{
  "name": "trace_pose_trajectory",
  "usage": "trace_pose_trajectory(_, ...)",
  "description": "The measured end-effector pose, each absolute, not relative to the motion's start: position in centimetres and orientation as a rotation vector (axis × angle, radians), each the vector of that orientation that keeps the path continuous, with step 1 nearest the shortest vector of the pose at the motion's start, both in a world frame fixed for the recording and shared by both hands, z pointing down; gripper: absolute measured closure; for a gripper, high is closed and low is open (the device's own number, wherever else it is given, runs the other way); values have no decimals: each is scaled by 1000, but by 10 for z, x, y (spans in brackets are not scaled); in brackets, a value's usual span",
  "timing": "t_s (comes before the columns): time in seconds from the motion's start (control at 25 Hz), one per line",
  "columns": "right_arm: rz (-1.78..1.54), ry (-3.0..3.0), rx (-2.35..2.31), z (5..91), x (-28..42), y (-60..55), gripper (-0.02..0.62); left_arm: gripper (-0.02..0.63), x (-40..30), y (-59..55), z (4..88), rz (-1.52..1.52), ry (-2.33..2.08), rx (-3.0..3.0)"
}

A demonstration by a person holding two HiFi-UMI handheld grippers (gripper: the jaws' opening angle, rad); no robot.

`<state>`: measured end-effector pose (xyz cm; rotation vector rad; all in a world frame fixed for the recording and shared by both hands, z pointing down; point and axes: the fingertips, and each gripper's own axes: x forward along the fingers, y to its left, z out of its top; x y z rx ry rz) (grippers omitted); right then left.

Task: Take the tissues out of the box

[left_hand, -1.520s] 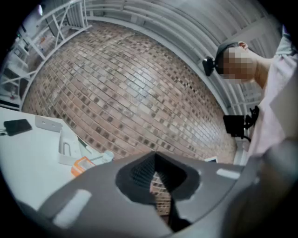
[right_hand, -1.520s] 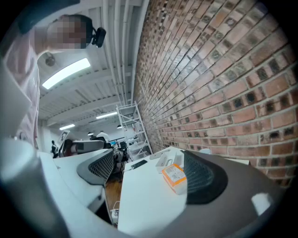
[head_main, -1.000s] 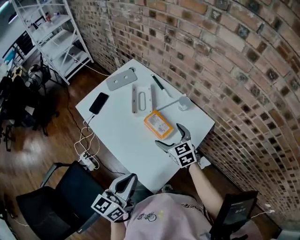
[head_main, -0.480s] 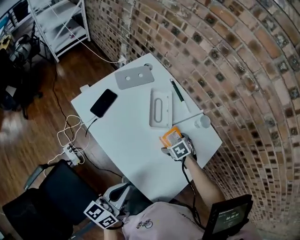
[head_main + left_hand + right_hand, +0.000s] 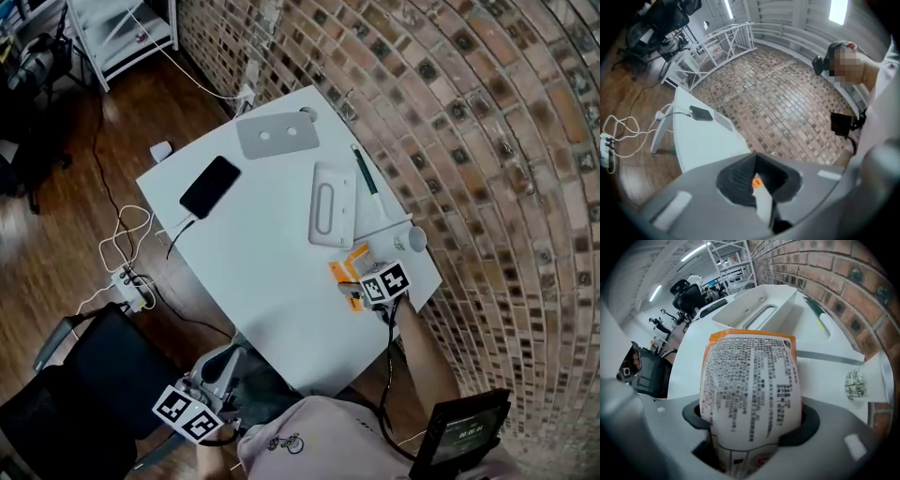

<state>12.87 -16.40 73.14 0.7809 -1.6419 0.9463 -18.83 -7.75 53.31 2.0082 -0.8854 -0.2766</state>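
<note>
Right gripper closing, pinching soft orange-and-white plastic tissue pack, apparently to steady it; left gripper pressed together, empty, waiting near.

- A white table runs diagonally through the middle of the head view, its far edge against a brick wall that fills the upper right.
- A black phone lies flat near the table's left edge, with a cable running off toward the floor.
- A grey flat plate with two small holes lies at the table's top corner.
- A dark pen lies near the wall-side edge.
- A small white cup stands at the table's right corner.
- A white power strip with looped white cable lies on the wooden floor, left of the table.
- A black chair is at lower left.
- A white shelf rack stands at upper left.
- A black screen shows at lower right.
</note>
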Motion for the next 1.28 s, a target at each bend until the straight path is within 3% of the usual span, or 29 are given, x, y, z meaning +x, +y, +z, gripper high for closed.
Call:
trace_pose_trajectory(0.36, 920, -2051, 776, 648, 60, -123, 225, 601, -136, -69, 497, -106, -1031, 2146)
trace_pose_trajectory(0.64, 746, -2448, 911, 530, 38, -88, 224, 581, -86, -50, 434, 46, -1468, 2304)
trace_pose_trajectory(0.8, 578, -2659, 993, 458, 27, -57, 224, 452, -60, -27, 398, 84, -1632, 2352)
trace_pose_trajectory(1.0, 317, -2954, 1196, 373, 38, -37, 219, 449, -45, -7, 365, -11, -1707, 2404)
trace_pose_trajectory(1.28, -370, -3131, 1550, 251, 54, -6, 215, 453, -60, -15, 318, -167, -1770, 2507)
